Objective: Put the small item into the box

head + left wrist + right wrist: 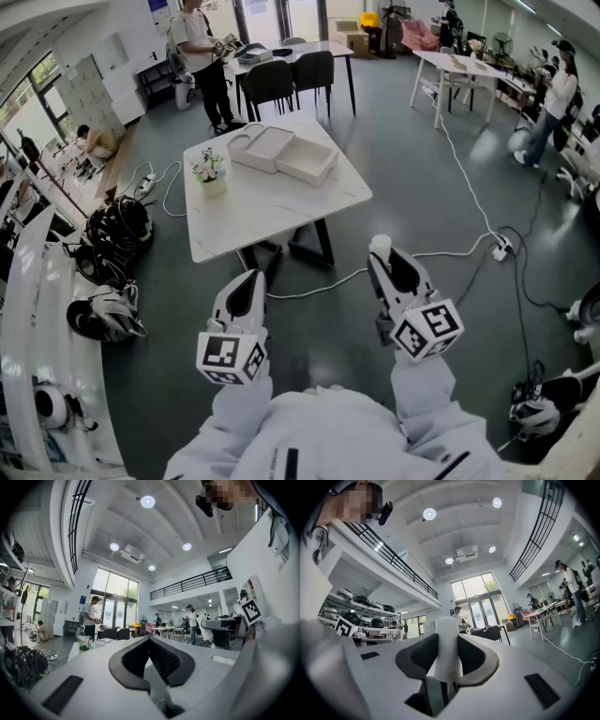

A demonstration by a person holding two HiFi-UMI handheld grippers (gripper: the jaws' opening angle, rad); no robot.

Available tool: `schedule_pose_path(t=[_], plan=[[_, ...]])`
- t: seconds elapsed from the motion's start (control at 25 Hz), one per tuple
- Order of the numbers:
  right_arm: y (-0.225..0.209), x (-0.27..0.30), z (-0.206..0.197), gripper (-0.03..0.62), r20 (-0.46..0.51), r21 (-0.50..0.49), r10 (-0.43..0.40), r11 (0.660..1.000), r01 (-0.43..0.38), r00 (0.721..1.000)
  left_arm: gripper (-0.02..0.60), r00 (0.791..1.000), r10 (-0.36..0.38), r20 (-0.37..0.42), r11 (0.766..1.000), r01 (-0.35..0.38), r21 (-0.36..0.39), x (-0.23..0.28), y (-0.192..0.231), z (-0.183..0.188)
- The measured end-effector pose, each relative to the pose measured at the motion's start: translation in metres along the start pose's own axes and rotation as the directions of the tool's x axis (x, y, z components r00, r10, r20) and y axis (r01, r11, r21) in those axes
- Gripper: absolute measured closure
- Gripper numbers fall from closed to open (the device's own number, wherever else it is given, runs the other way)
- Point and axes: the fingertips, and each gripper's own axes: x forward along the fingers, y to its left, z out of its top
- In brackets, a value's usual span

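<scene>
An open white box (281,155) lies at the far side of the white table (244,211), well ahead of both grippers. My right gripper (382,255) is held over the floor in front of the table, shut on a small white cylindrical item (380,247). In the right gripper view that item (449,644) stands upright between the black pads (476,656) of the right gripper (449,639). My left gripper (253,277) hovers beside it at the left. Its jaws meet at the tip with nothing in them, as the left gripper view (150,638) also shows.
A small pot of flowers (209,173) stands on the table's left side. A white cable (469,248) runs across the floor to a power strip (502,248). Dark chairs (281,80) and a standing person (202,56) are behind the table. Helmets (108,314) lie at left.
</scene>
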Motion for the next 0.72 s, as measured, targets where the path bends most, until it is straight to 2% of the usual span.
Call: schedule_pose_path(t=[0.36,0.72], plan=[[-0.018,-0.007,0.001,0.477,-0.006,0.006,-0.02,1.0,0.02,1.0,0.583,1.0,-0.001,-0.005,1.0,0.001,-0.004,0.008,-0.012,0.0],[-0.032,-0.012,-0.004,0.477,-0.026,-0.056,-0.022,0.998,0.02,0.999,0.583,0.998,0.062,0.004,0.998,-0.062,-0.027,0.006,-0.002,-0.004]])
